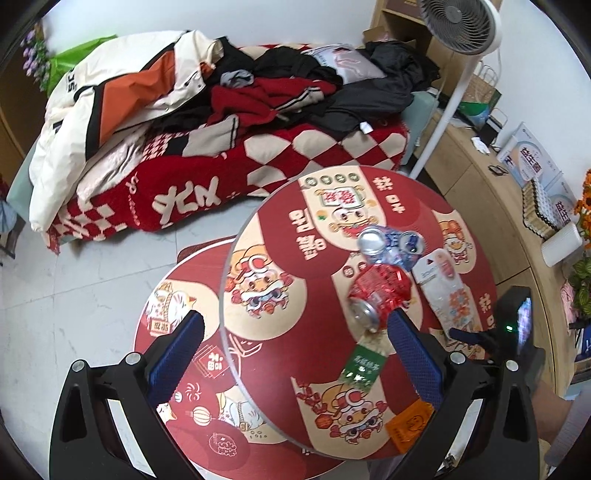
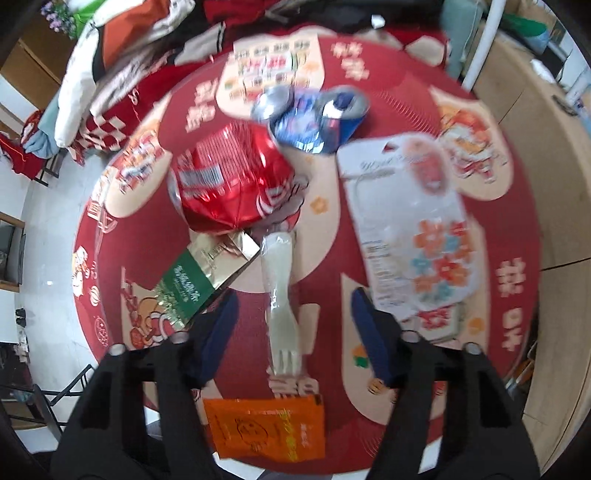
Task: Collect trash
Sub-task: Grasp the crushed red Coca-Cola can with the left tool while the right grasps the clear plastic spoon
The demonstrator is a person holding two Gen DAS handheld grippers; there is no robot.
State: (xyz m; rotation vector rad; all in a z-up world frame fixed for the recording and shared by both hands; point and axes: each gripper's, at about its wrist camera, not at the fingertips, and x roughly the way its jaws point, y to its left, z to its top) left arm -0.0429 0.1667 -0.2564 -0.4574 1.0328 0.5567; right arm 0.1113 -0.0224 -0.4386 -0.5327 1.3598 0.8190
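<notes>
A round red patterned table [image 1: 280, 266] holds the trash. A crushed red can [image 1: 376, 291] lies beside a crushed blue can [image 1: 391, 243], a white plastic packet [image 1: 443, 288], a green sachet [image 1: 362, 365] and an orange sachet [image 1: 410, 424]. My left gripper [image 1: 295, 332] hangs open over the table's left edge, its right finger [image 1: 413, 358] just below the red can. My right gripper [image 2: 293, 306] is open and points down over a wrapped plastic fork [image 2: 280, 295], which lies between its fingers without touching the pads. The red can [image 2: 236, 181] and the green sachet [image 2: 192, 280] lie just ahead.
A sofa [image 1: 229, 177] under a red checked blanket, piled with clothes, stands behind the table. A white standing fan [image 1: 458, 22] and a curved wooden counter [image 1: 491, 206] with boxes fill the right side. A lower round red surface [image 1: 177, 306] sits left of the table, over pale floor tiles.
</notes>
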